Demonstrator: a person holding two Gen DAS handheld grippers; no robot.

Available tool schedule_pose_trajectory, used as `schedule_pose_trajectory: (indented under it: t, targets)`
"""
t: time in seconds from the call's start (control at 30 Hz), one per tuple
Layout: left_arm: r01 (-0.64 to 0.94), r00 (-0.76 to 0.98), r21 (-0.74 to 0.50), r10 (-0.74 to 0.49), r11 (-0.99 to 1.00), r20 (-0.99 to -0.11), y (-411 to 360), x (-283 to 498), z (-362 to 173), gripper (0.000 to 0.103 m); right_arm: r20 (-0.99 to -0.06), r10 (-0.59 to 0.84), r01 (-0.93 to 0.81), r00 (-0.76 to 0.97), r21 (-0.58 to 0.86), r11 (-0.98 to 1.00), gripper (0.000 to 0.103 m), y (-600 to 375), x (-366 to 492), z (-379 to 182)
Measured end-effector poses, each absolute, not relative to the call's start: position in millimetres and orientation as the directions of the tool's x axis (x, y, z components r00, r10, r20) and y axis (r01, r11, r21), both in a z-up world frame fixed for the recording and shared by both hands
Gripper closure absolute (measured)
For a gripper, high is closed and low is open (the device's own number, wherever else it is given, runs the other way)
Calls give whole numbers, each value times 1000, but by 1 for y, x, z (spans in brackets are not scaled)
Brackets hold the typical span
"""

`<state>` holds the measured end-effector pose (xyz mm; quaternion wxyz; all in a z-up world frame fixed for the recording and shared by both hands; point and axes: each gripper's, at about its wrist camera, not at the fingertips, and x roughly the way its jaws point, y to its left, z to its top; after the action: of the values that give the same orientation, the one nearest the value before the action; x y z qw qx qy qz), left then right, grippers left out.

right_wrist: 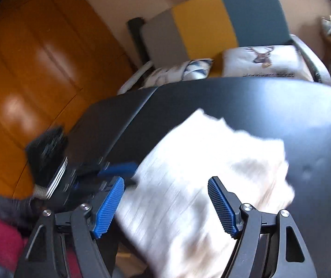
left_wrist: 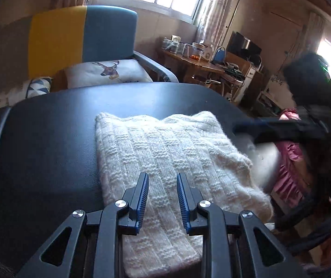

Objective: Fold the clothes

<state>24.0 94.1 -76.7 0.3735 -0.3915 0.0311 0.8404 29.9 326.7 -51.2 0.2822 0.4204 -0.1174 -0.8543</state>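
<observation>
Left gripper [left_wrist: 162,177]: jaws set a narrow gap apart, nothing clamped between them. It hangs above the near end of the knitted sweater [left_wrist: 165,162], and the cloth shows through the gap below the pads.

Right gripper [right_wrist: 165,202]: jaws spread wide, nothing gripped. It is poised over the near part of the sweater [right_wrist: 200,173], which is motion-blurred in this view.

Sweater: cream, ribbed knit, folded into a rough rectangle, lying flat on the black table [left_wrist: 49,139]. Its far edge sits near the middle of the tabletop; its near end reaches the table's front edge beneath both grippers.

Beyond the sweater: a chair [left_wrist: 84,39] with grey, yellow and blue panels stands just behind the table, holding a deer-print cushion [left_wrist: 107,70]. Right of the sweater in the left wrist view, the right gripper appears as a dark blurred shape, with pink ruffled cloth [left_wrist: 288,169] behind it.
</observation>
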Motion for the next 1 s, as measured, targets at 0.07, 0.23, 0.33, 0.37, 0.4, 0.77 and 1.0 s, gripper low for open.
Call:
schedule_pose_trajectory:
  t: [0.07,0.23,0.33,0.37,0.4,0.77,1.0]
  targets:
    - [-665,-395,-225,592,-712,-703,97,34,-85,78,-688,-558,360,-464,429,-828,27,327,52,-69]
    - [-674,-312,-227,550,-703,-775,113,39,-130,78,-775,-451,209,-443,399,-893,36,343,88,-137]
    - [-674,-305,-239,558,-699,-771,113,39,-132,78,-731,-455,177,-509,429,-886,44,354,95,-140]
    - [-674,-305,-243,562,-697,-769,113,39,-131,78,-724,-453,166,-521,435,-885,44,356,96,-140]
    - [-673,-302,-260,578,-693,-758,109,37,-126,78,-722,-447,171,-528,426,-889,44,356,96,-139]
    - [-444,-152,-628,745,-639,-650,56,-69,-117,56,-529,-495,-27,-689,701,-712,0,436,103,-109]
    - [-398,-60,-687,764,-608,-642,68,-105,-147,52,-601,-589,-105,-541,743,-662,0,438,48,-148]
